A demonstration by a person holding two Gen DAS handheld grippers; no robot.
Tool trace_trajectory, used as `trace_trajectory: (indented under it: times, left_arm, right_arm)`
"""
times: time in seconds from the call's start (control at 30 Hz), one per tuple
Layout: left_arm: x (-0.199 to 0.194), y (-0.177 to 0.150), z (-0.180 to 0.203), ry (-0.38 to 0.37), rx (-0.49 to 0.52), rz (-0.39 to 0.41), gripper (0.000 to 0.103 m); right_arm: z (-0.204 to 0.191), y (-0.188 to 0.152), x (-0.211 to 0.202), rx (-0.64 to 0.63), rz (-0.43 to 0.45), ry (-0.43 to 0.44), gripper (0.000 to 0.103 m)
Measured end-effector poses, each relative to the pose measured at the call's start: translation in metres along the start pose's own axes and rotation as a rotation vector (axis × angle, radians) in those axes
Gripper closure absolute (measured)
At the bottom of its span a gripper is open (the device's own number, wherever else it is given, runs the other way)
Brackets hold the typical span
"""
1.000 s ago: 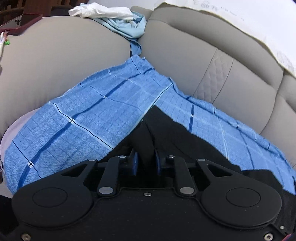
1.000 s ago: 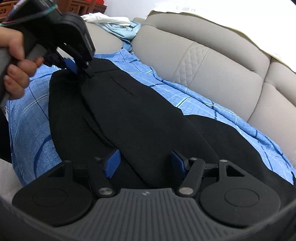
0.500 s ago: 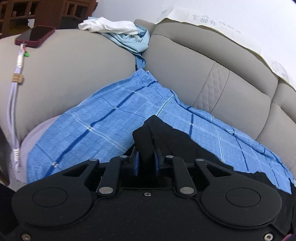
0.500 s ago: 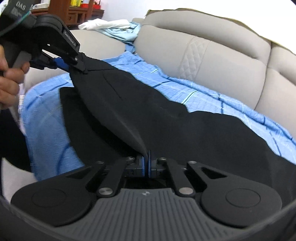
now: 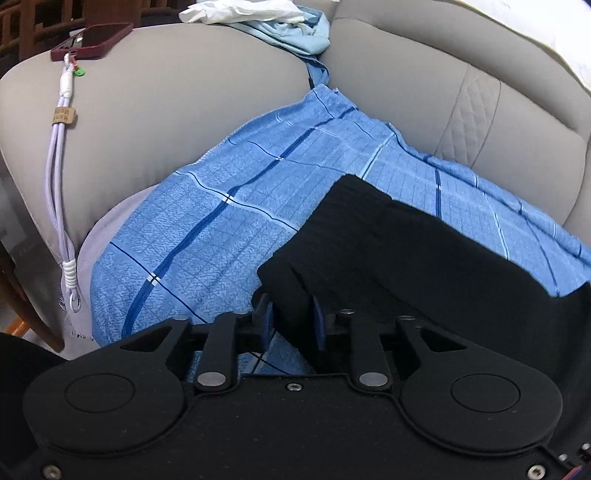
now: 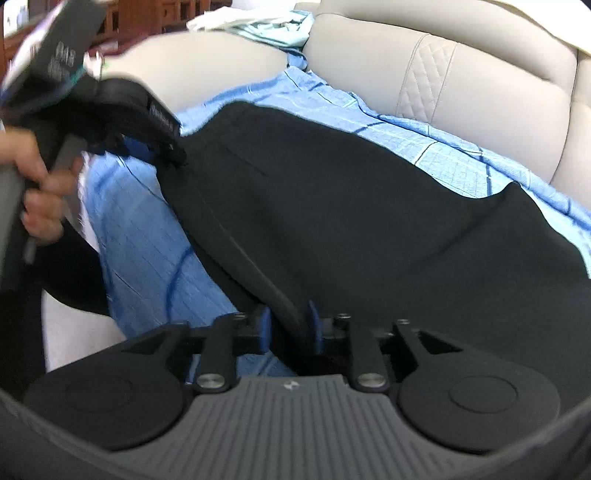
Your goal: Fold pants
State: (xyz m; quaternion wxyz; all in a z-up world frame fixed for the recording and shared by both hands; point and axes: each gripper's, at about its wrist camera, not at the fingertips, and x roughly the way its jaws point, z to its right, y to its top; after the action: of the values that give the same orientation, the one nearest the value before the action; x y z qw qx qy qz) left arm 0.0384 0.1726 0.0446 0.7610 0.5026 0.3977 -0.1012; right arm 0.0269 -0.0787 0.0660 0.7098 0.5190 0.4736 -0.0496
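Black pants (image 6: 351, 206) (one pair), two grippers opening, possibly loosened

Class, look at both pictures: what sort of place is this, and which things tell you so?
Most likely a home living room: a grey padded sofa, a phone on its armrest, a blue checked cloth on the seat, and wooden furniture behind.

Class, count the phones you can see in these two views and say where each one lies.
1. A phone in a dark red case lies on the sofa's armrest, at the top left of the left wrist view. Others could be hidden under the clothes.
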Motion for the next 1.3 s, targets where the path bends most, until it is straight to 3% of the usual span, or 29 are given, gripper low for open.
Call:
trace_trajectory:
  times: [0.03,0.1,0.3,0.43,0.67,0.9,1.07,1.17,1.3]
  left_arm:
    - [-0.002,0.002,-0.002,0.003,-0.014,0.005,0.066]
    - [-0.009,0.005,-0.006,0.009,-0.038,0.03,0.062]
    - [-0.025,0.021,-0.01,-0.015,-0.065,0.105,0.049]
    - [-0.026,0.025,0.003,-0.062,-0.027,0.127,0.048]
    - [-0.008,0.017,0.025,-0.094,0.042,0.071,0.048]
    - [0.011,0.0,0.026,-0.028,0.108,0.026,0.048]
    - [0.01,-0.007,0.035,0.04,0.197,0.029,0.048]
    - [-0.004,0.011,0.026,0.011,0.143,0.085,0.048]
    - [-0.007,0.043,0.019,-0.015,0.129,0.178,0.03]
  right_arm:
    - [0.005,0.005,-0.006,0.02,0.011,0.016,0.048]
    - [0.014,0.014,-0.016,0.039,0.033,0.03,0.03]
    - [0.051,0.043,-0.034,0.071,0.107,-0.045,0.016]
    - [0.082,0.056,-0.024,0.129,0.101,-0.14,0.016]
    - [0.139,0.065,0.002,0.252,0.054,-0.164,0.015]
    - [0.196,0.071,0.024,0.356,0.011,-0.22,0.015]
    - [0.209,0.073,0.043,0.392,-0.006,-0.206,0.015]
    - [0.203,0.077,0.055,0.361,-0.014,-0.196,0.015]
    - [0.193,0.08,0.068,0.325,-0.018,-0.178,0.014]
